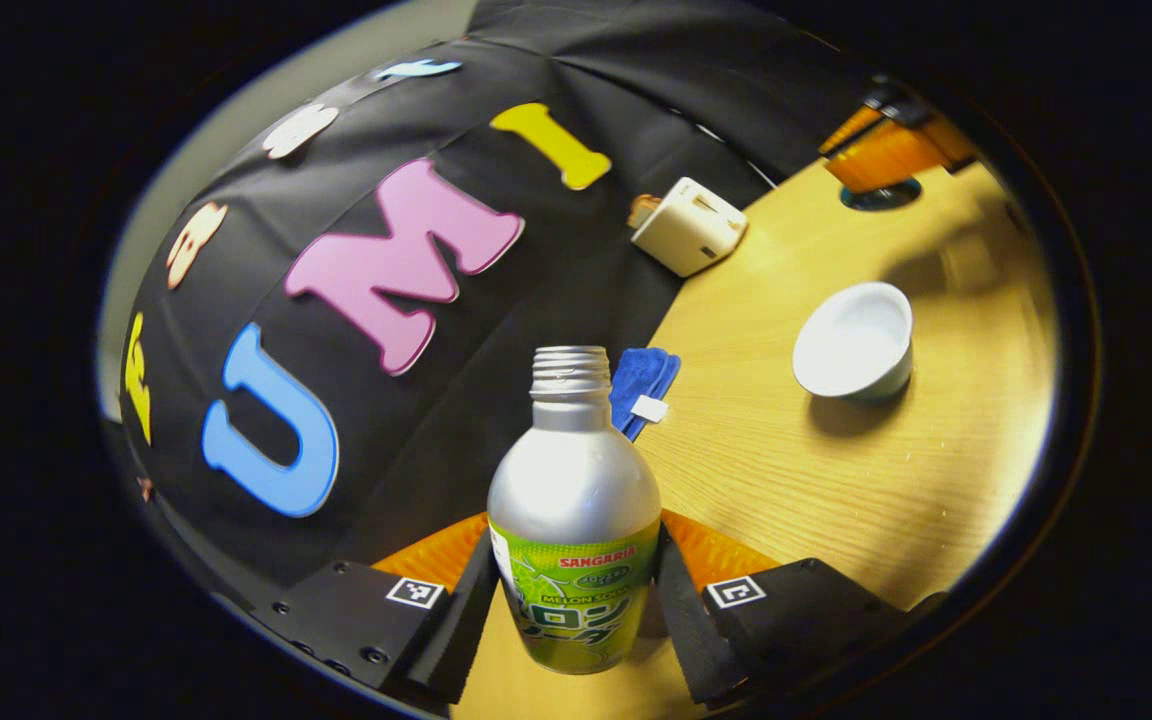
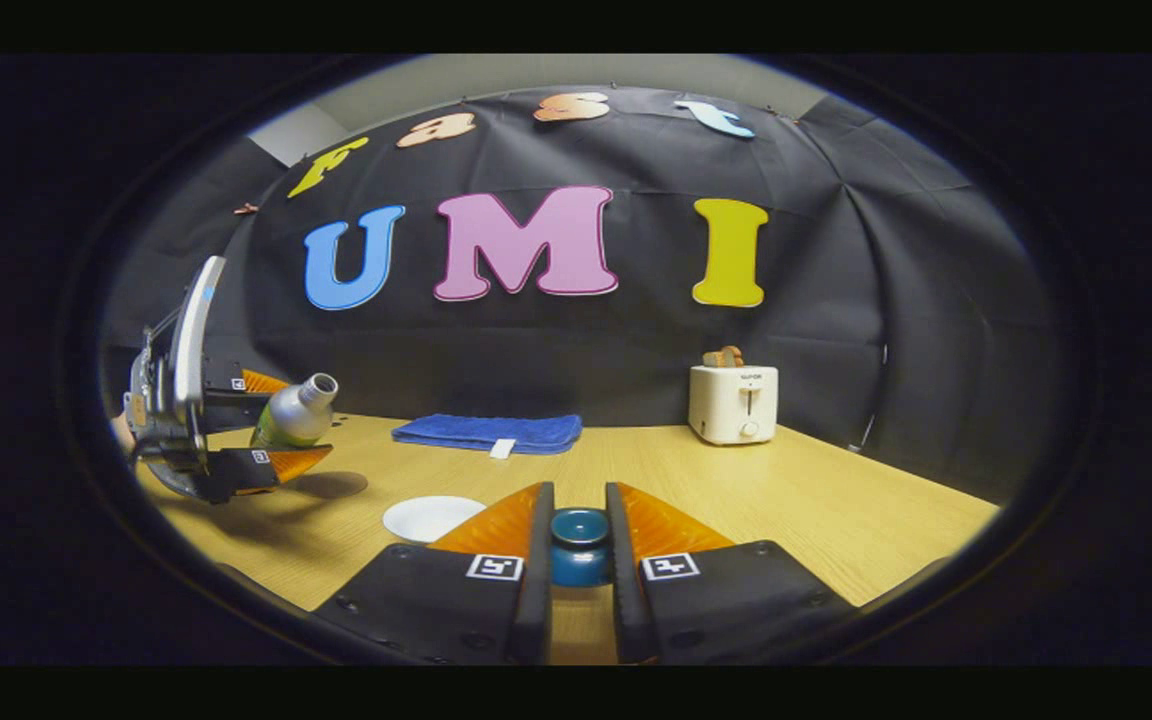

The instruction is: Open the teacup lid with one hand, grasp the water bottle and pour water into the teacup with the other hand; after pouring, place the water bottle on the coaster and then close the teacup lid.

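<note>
left gripper view: the left hand-held gripper (image 1: 576,590) clamps the uncapped water bottle (image 1: 576,520), tilted toward the open teacup (image 1: 854,352) mid-table, ready to pour. right gripper view: the right hand-held gripper (image 2: 578,560) pinches what is probably the teacup lid (image 2: 579,545), keeping it clear near the front edge.

water bottle (image 1: 574,530) label | "SANGARIA" | below, possibly "MELON SODA"

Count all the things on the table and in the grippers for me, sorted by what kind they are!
Water bottle: 1
Teacup: 1
Teacup lid: 1
Coaster: 1
Blue cloth: 1
Toaster: 1
Total: 6
</note>
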`<act>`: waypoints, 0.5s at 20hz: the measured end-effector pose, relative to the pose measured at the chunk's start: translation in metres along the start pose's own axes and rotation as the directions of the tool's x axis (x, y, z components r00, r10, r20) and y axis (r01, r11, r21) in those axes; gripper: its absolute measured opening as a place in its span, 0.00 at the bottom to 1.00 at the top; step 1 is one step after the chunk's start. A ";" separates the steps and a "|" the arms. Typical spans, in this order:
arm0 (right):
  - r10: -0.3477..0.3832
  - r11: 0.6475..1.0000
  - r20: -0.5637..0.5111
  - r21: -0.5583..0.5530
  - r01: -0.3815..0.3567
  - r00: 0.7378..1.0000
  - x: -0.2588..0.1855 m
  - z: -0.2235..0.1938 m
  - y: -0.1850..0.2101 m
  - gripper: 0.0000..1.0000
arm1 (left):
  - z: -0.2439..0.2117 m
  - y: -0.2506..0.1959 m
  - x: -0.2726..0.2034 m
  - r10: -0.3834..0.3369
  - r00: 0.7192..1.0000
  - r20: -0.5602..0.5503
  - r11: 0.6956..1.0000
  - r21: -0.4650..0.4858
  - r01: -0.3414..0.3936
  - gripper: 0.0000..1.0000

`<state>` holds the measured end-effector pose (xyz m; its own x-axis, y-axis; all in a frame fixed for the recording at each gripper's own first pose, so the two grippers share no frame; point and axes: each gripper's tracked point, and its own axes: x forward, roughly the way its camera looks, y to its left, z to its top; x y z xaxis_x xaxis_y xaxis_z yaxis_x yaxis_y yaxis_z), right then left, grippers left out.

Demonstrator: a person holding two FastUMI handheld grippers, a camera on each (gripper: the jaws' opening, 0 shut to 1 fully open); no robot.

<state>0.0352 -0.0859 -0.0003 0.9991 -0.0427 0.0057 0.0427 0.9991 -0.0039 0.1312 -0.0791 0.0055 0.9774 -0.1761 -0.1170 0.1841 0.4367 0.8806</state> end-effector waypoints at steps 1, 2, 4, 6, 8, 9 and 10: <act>-0.005 1.000 0.000 0.001 0.005 1.000 0.000 0.000 -0.003 0.33 | 0.006 -0.003 0.001 -0.008 1.000 0.008 0.998 0.066 0.008 0.80; -0.009 1.000 0.001 0.000 0.009 1.000 0.000 0.000 -0.006 0.28 | 0.011 -0.006 0.004 -0.023 1.000 0.013 0.993 0.118 0.021 0.80; -0.006 1.000 0.001 0.000 0.006 1.000 -0.001 0.001 -0.007 0.24 | 0.013 -0.018 0.006 -0.058 0.998 0.014 0.980 0.193 0.054 0.80; -0.002 1.000 0.000 0.000 0.002 1.000 -0.001 0.000 -0.007 0.33 | 0.015 -0.025 0.010 -0.082 0.997 0.018 0.964 0.256 0.074 0.80; 0.001 1.000 0.001 -0.001 -0.001 1.000 -0.001 0.000 -0.007 0.28 | 0.019 -0.033 0.012 -0.101 0.995 0.019 0.945 0.314 0.090 0.80; 0.002 1.000 0.000 0.000 -0.002 1.000 -0.001 0.001 -0.007 0.33 | 0.022 -0.037 0.011 -0.108 0.994 0.022 0.934 0.344 0.094 0.80; 0.004 1.000 0.001 0.000 -0.004 1.000 -0.001 0.000 -0.006 0.33 | 0.024 -0.038 0.010 -0.114 0.993 0.024 0.921 0.378 0.097 0.80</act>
<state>0.0339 -0.0922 -0.0002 0.9992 -0.0391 0.0065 0.0391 0.9992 -0.0043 0.1311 -0.1182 -0.0179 0.9472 -0.2461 -0.2055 0.2246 0.0517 0.9731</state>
